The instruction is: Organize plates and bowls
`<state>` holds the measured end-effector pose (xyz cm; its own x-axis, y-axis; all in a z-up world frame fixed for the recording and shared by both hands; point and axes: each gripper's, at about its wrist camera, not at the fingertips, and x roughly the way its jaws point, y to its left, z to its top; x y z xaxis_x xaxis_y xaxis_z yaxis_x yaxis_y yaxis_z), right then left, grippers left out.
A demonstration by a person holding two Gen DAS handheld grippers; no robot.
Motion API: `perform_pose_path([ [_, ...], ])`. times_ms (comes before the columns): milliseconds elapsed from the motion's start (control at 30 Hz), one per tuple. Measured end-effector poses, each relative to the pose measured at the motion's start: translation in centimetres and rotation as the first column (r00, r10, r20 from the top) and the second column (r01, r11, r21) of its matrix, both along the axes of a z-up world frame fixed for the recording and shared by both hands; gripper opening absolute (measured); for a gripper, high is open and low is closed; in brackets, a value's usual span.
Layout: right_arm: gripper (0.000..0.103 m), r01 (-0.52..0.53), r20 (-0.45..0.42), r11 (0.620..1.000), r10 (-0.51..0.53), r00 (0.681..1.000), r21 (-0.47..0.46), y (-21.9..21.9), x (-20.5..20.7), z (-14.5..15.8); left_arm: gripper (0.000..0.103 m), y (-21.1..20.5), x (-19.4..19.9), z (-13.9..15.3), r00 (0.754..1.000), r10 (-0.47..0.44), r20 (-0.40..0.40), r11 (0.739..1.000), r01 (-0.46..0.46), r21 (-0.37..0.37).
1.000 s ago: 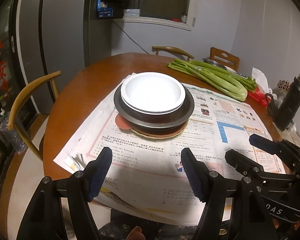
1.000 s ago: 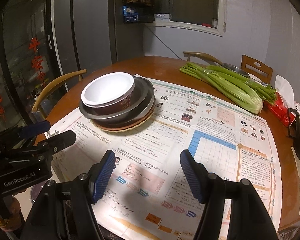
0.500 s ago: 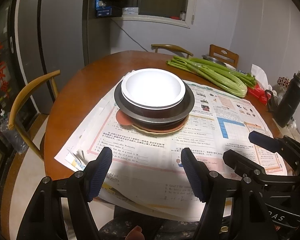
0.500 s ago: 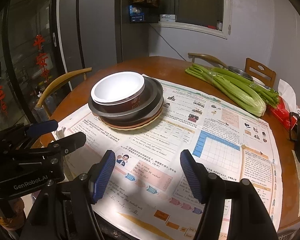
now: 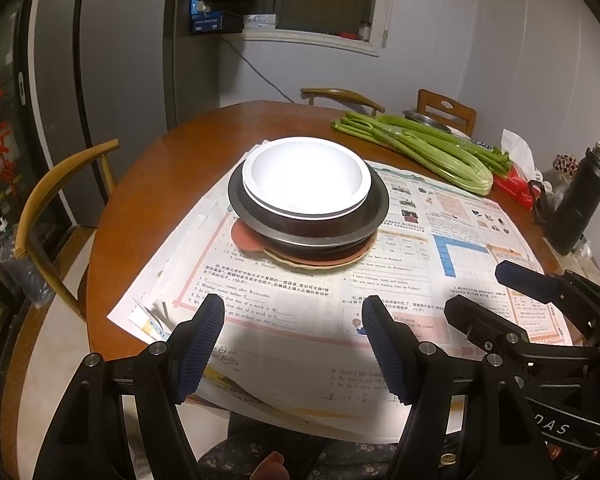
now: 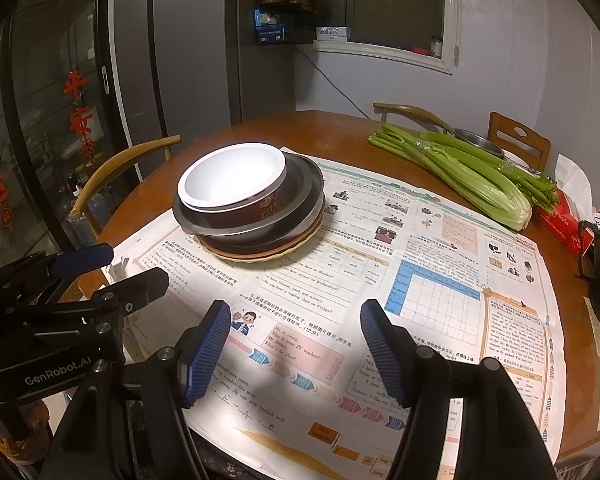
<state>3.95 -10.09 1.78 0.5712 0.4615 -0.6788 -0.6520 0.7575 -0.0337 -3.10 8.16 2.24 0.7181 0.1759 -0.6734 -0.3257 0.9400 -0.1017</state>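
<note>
A stack of dishes stands on newspaper in the middle of a round wooden table. On top is a white-lined bowl (image 5: 306, 178) (image 6: 232, 176) with a red printed outside. It rests in a dark metal plate (image 5: 380, 204) (image 6: 308, 192), and an orange plate (image 5: 244, 238) (image 6: 260, 256) lies at the bottom. My left gripper (image 5: 293, 306) hovers open in front of the stack with nothing between its blue pads. My right gripper (image 6: 295, 310) is open over the newspaper, right of the stack, and holds nothing. Each gripper shows in the other's view: right (image 5: 480, 288), left (image 6: 132, 264).
Newspaper sheets (image 5: 440, 272) cover the near half of the table. Celery stalks (image 5: 420, 148) lie at the back right, with a metal bowl (image 6: 478, 140) behind them. A black flask (image 5: 580, 200) and a red packet (image 5: 516, 188) stand at the right edge. A wooden chair (image 5: 60, 184) stands on the left.
In the right wrist view the stack sits slightly further right than a second ago. Both grippers stay open at the same width, and the dishes have not moved.
</note>
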Motion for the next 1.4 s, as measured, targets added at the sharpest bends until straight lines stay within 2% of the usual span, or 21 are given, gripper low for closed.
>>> perform_pose_path([
  [1067, 0.067, 0.019, -0.012, 1.0, -0.019, 1.0, -0.012, 0.7, 0.3, -0.8, 0.073, 1.4, -0.3, -0.8, 1.0, 0.015, -0.009, 0.999, -0.016, -0.029],
  [1400, 0.067, 0.025, -0.011, 1.0, -0.025, 1.0, -0.005, 0.0, 0.3, -0.9, 0.073, 0.5, -0.2, -0.8, 1.0, 0.006, -0.011, 1.0, -0.006, -0.007],
])
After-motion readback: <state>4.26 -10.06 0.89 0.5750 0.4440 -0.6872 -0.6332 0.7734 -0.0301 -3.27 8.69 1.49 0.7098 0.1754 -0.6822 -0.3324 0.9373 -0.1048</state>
